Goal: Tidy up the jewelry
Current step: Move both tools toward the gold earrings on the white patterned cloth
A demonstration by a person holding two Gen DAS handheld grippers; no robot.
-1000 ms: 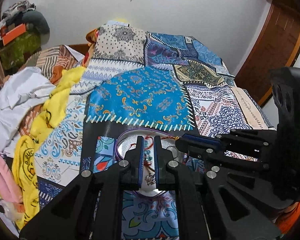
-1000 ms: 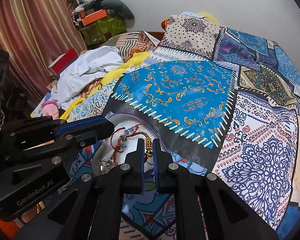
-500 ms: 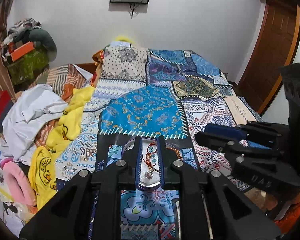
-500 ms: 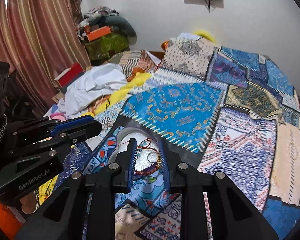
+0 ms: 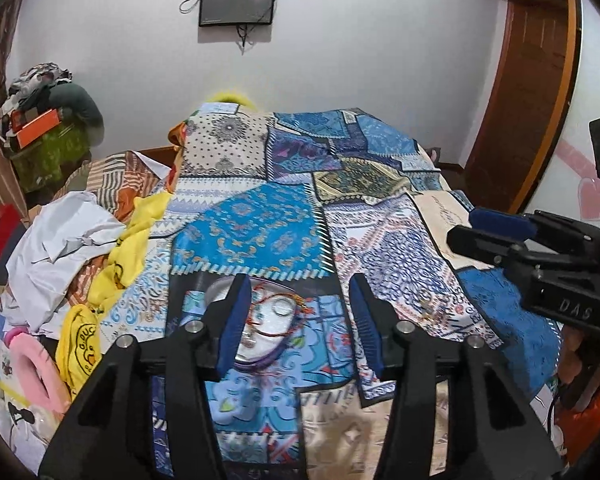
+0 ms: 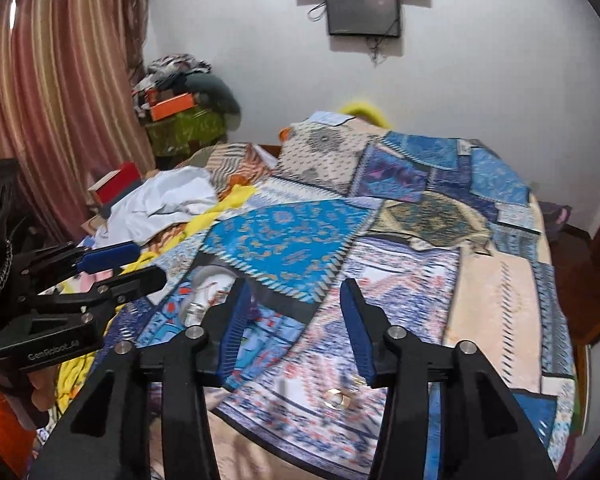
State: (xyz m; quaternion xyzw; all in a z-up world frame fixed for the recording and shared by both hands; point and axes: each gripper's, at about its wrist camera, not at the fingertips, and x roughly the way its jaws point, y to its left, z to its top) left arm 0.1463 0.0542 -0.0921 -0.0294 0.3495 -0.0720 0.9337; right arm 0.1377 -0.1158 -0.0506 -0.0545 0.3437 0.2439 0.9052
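Both claws hang above the bed, which is covered by a patchwork quilt in blues and creams. The left claw has just been opening; its blue pads stand spread with nothing pinched between them. Below it, near the bed's front edge, a round silvery plate lies on the quilt holding a red thread bracelet. The right claw has likewise just been opening and is spread and empty. A gold ring lies on the quilt beneath it, apart from the plate. Crumpled clothes are piled along the bed's left edge.
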